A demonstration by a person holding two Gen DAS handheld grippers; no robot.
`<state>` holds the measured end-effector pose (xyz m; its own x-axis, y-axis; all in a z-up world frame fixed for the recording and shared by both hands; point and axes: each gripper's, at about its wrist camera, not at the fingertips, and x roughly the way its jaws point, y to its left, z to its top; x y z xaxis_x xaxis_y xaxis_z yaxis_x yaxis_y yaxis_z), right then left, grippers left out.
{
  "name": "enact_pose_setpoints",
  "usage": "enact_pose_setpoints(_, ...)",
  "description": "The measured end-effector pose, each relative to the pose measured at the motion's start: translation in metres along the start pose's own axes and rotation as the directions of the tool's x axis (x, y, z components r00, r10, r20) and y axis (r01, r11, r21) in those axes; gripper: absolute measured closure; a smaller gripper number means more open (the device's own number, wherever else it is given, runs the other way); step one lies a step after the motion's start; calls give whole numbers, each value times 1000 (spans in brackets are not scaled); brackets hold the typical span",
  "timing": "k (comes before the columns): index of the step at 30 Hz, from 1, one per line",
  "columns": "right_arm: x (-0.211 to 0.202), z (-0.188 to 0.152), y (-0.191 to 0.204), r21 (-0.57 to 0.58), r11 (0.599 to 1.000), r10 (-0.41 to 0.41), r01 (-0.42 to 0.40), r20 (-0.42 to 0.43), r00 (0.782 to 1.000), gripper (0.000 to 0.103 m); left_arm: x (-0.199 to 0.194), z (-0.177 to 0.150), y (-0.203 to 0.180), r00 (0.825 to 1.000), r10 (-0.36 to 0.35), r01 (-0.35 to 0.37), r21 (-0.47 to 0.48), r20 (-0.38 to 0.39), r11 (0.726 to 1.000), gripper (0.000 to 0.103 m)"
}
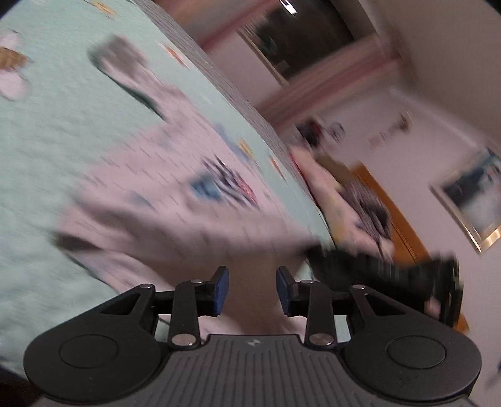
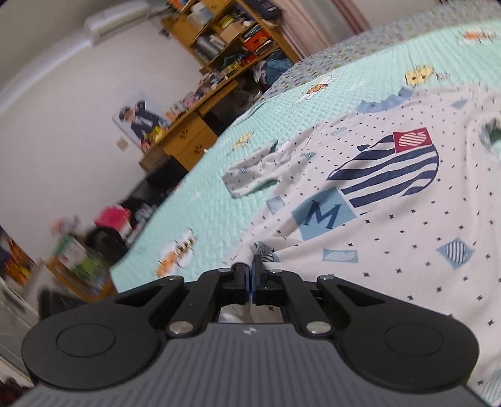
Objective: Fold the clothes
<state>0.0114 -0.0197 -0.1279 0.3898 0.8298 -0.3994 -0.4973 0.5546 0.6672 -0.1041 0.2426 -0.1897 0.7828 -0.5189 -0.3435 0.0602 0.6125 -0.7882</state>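
**White printed shirt spread on the bed, one edge pinched**

The shirt [image 2: 391, 200] lies flat on the mint quilted bedspread [image 2: 203, 200], print side up: a navy striped emblem with a red patch and a pale blue square bearing an M. Its short sleeve [image 2: 250, 175] is crumpled towards the bed's edge, and the neck opening shows at the far right.

The right tongs [image 2: 253, 275] are clenched on a bunched fold of the shirt's near hem, cloth rising in a small ridge just ahead of the pads.

The left tongs [image 1: 252, 291] stand released, blue pads [image 1: 220, 291] apart with nothing pressed between them; this view is heavily blurred. Pale shirt cloth lies ahead of and below them, and a black shape at the right, probably the other tool, sits beside the cloth.

Around the bed: a wooden bookshelf [image 2: 228, 34] crammed with books and boxes, a wooden desk [image 2: 188, 141] below it, a poster [image 2: 141, 119] on the white wall, an air conditioner [image 2: 116, 22] high up, and clutter on the floor. The left view shows a framed picture [image 1: 476, 194], pink curtains [image 1: 328, 90] and a heap of clothes [image 1: 353, 200] past the bed's edge
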Motion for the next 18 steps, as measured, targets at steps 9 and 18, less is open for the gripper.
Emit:
enact_pose_setpoints(9, -6, 7, -4, 88, 995, 32, -34, 20, 999, 101, 10, -13, 48, 965, -147, 199, -240, 218, 950, 66)
enact_pose_setpoints(18, 2, 1, -3, 86, 996, 22, -21, -6, 1000, 100, -9, -16, 62, 959, -48, 137, -312, 278, 940, 66)
